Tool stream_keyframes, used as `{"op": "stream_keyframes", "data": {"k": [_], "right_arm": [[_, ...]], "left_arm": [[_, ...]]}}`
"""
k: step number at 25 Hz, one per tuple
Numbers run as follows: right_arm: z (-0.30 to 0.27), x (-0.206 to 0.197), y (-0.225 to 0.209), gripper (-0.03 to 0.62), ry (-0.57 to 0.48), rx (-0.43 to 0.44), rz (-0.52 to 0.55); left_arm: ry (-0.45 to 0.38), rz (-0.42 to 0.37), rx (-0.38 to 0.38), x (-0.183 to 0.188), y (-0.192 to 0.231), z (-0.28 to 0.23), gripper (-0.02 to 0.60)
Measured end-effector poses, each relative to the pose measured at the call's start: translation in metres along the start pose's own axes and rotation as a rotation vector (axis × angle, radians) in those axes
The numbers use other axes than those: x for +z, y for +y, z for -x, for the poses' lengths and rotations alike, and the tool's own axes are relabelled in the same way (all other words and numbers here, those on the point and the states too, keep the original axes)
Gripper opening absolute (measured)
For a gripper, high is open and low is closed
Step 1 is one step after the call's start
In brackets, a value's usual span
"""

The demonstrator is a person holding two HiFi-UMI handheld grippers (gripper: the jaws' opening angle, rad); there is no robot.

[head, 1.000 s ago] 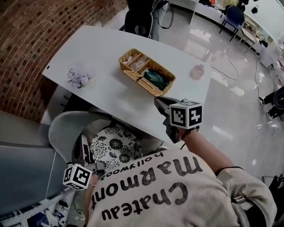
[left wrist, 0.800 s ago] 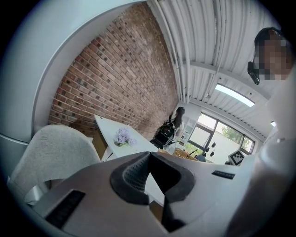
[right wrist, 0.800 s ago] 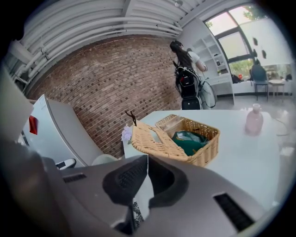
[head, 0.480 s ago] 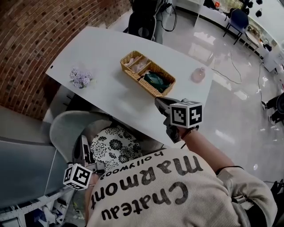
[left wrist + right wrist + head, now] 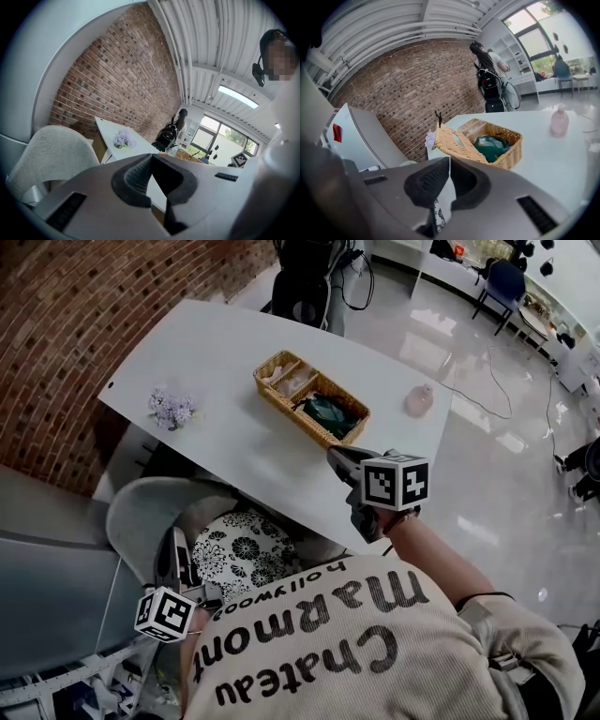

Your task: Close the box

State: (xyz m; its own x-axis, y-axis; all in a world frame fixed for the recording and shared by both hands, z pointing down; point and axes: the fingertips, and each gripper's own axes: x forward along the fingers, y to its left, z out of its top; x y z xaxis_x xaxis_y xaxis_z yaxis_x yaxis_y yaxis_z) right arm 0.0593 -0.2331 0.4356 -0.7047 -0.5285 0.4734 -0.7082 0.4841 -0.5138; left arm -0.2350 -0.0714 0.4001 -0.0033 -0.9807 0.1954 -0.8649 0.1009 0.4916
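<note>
A wicker box [image 5: 311,409] lies on the white table [image 5: 225,442], with a green thing [image 5: 328,412] in one compartment. In the right gripper view the box [image 5: 497,147] has its woven lid [image 5: 452,141] standing open on its left side. My right gripper [image 5: 336,455] hovers at the table's near edge, short of the box, pointing at it. Its jaws are shut with nothing between them [image 5: 449,160]. My left gripper [image 5: 172,546] hangs low beside the chair, far from the box, with its jaws [image 5: 151,156] shut and empty.
A bunch of pale purple flowers [image 5: 172,409] lies at the table's left and a pink bottle [image 5: 419,398] at its right. A grey chair [image 5: 141,512] with a floral cushion [image 5: 246,549] is tucked under the near edge. Brick wall to the left; a person with a backpack [image 5: 488,77] stands far off.
The head view has shifted slightly. Neither gripper has visibly moved, and the box lid stands open as before.
</note>
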Motion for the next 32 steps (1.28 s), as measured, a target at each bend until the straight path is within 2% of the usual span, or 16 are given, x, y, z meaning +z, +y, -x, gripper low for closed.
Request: {"op": "stream_keyframes", "data": {"k": [32], "right_arm": [[0.006, 0.013, -0.014, 0.009, -0.047, -0.016, -0.029]], "left_arm": [[0.001, 0.023, 0.012, -0.003, -0.002, -0.001, 0.002]]}}
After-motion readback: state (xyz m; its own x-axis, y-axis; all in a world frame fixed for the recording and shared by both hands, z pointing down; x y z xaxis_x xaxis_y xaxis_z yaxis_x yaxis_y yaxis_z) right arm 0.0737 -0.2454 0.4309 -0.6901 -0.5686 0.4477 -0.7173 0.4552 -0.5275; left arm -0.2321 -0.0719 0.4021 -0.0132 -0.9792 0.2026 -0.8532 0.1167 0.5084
